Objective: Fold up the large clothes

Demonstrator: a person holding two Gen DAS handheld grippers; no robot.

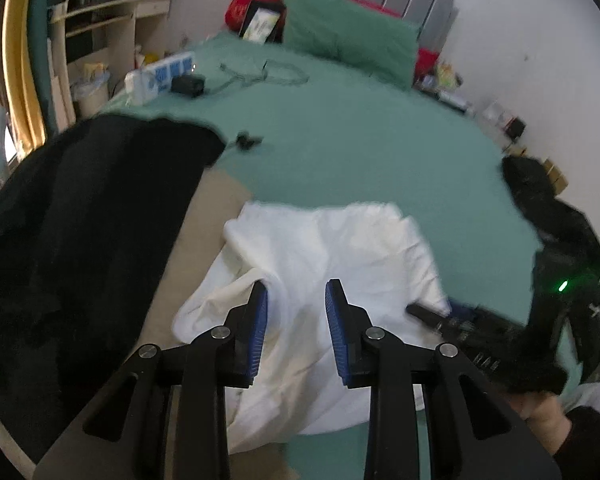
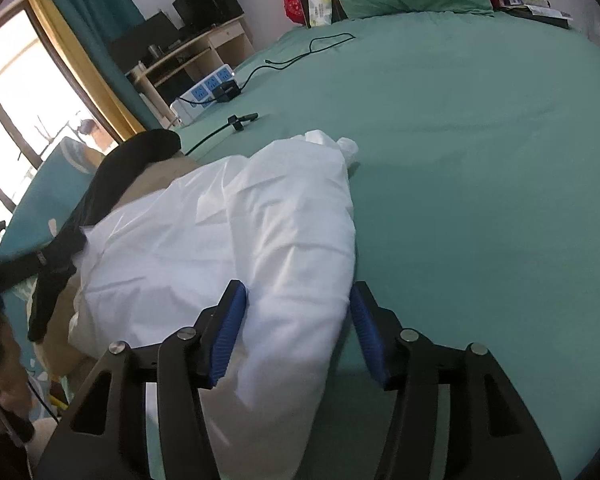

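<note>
A white garment (image 1: 324, 264) lies bunched and partly folded on the green bed sheet (image 1: 360, 140). My left gripper (image 1: 296, 292) is open, its blue pads (image 1: 260, 320) either side of a white fold, just above the cloth. In the right wrist view the same white garment (image 2: 236, 240) lies in a thick roll. My right gripper (image 2: 298, 300) is open, its jaws astride the near end of the roll. The right gripper also shows in the left wrist view (image 1: 432, 316) at the garment's right edge.
A black garment (image 1: 80, 220) and a beige one (image 1: 204, 232) lie left of the white one. A power strip (image 2: 204, 92), charger and cables (image 2: 300, 56) lie further up the bed. A green pillow (image 1: 348, 36) and red cushions sit at the headboard.
</note>
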